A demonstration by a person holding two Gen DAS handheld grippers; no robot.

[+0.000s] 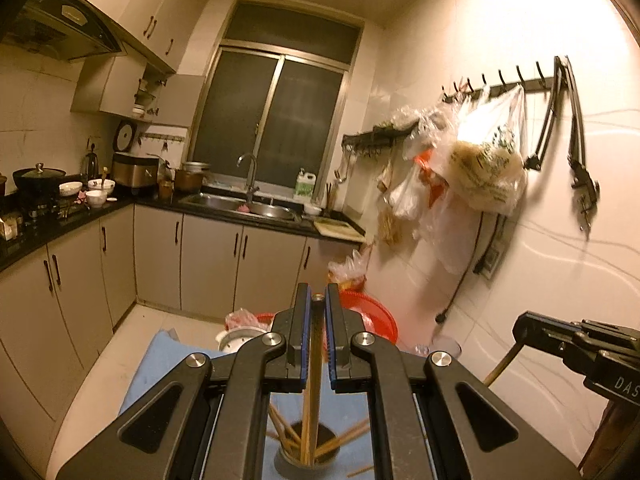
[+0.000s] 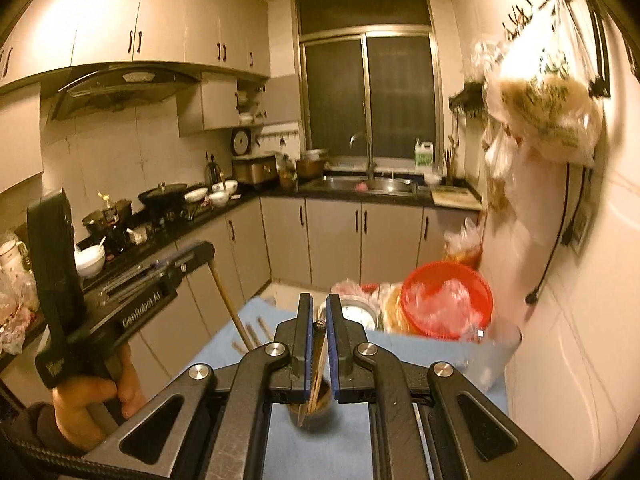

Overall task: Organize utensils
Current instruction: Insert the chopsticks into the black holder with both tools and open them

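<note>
Dim yellowish indoor light, glare on the right wall (image 1: 520, 20), fisheye bending at edges, hanging bags (image 1: 480, 168) motion-blurred.

Wooden chopsticks (image 1: 316, 364): one clamped upright per gripper; others splayed in dark round holder (image 1: 308, 456) on blue-covered desk (image 1: 160, 364); several loose (image 2: 256, 330).

Beyond the blue cloth (image 2: 400, 364), a red basin (image 2: 446, 300) and metal pot (image 2: 358, 314) block twelve o'clock, while bare floor (image 1: 132, 336) lies open at ten.
</note>
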